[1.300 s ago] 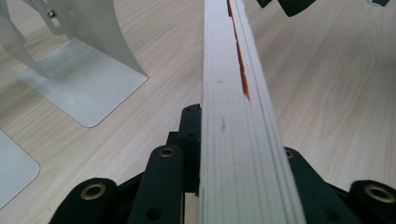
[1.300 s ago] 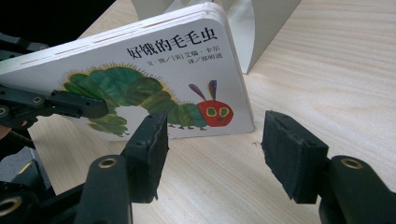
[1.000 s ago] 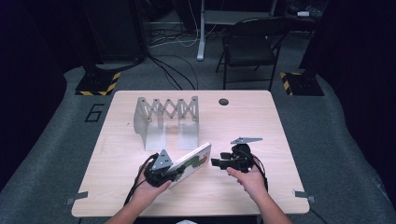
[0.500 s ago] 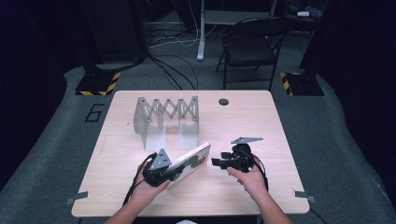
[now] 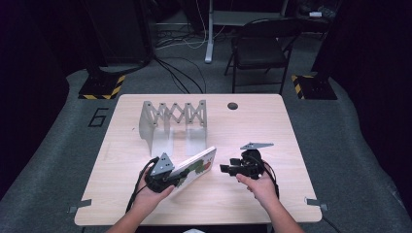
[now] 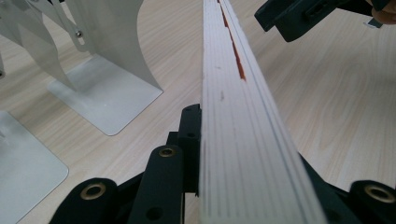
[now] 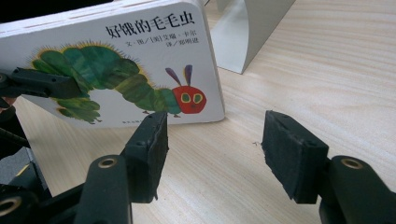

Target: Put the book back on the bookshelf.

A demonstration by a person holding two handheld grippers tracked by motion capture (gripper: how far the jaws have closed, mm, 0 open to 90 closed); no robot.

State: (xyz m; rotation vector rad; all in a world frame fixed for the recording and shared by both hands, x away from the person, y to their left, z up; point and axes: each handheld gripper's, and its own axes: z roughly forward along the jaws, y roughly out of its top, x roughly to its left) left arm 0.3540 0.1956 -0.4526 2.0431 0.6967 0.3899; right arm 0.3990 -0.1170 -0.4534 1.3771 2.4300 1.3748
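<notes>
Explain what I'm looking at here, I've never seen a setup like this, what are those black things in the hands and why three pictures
A person sits at a wooden table holding hand-operated tongs in each hand. The high view looks down from above; the other two come from cameras riding on each pair of tongs. The left tongs are shut on a picture book with a green caterpillar on its cover, holding it tilted above the table; the left gripper view looks along the book's edge. The right tongs are open and empty, pointing at the book's cover. Farther back stands a grey metal expanding rack.

White book (image 7: 116,60) bears a green, red-headed caterpillar (image 7: 121,91).
</notes>
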